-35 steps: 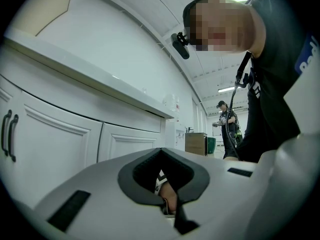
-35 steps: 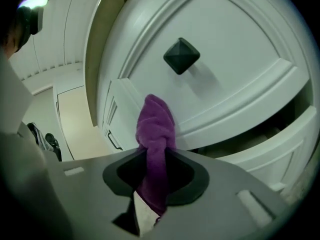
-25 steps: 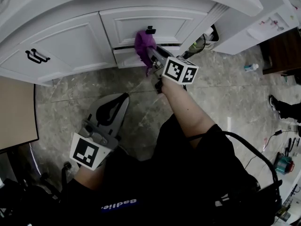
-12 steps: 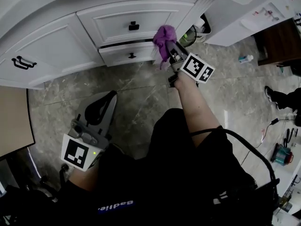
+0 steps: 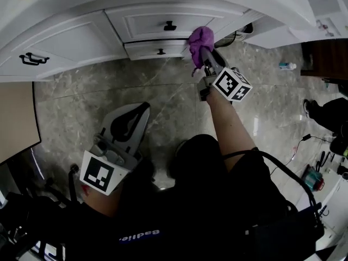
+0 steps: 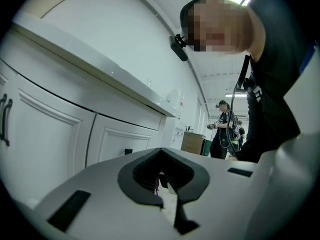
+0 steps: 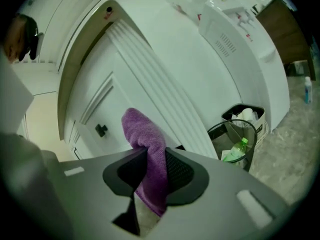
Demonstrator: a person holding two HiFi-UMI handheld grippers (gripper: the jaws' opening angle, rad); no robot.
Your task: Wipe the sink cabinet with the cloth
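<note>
Fingers of the right gripper (image 5: 205,52) clamp the cloth (image 5: 200,37) at the cabinet (image 5: 147,22) drawers; the left gripper (image 5: 137,117) hangs closed, empty. Wiping seems underway, much probably left.

The cloth (image 5: 200,37) is nubby terry, the cabinet (image 5: 70,42) beside it smooth satin-white paint, the floor (image 5: 76,113) below the cabinet polished stone.

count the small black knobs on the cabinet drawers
2: upper knob on the tall drawer front, lower knob on the narrow drawer below it. More may be hidden off-frame.
</note>
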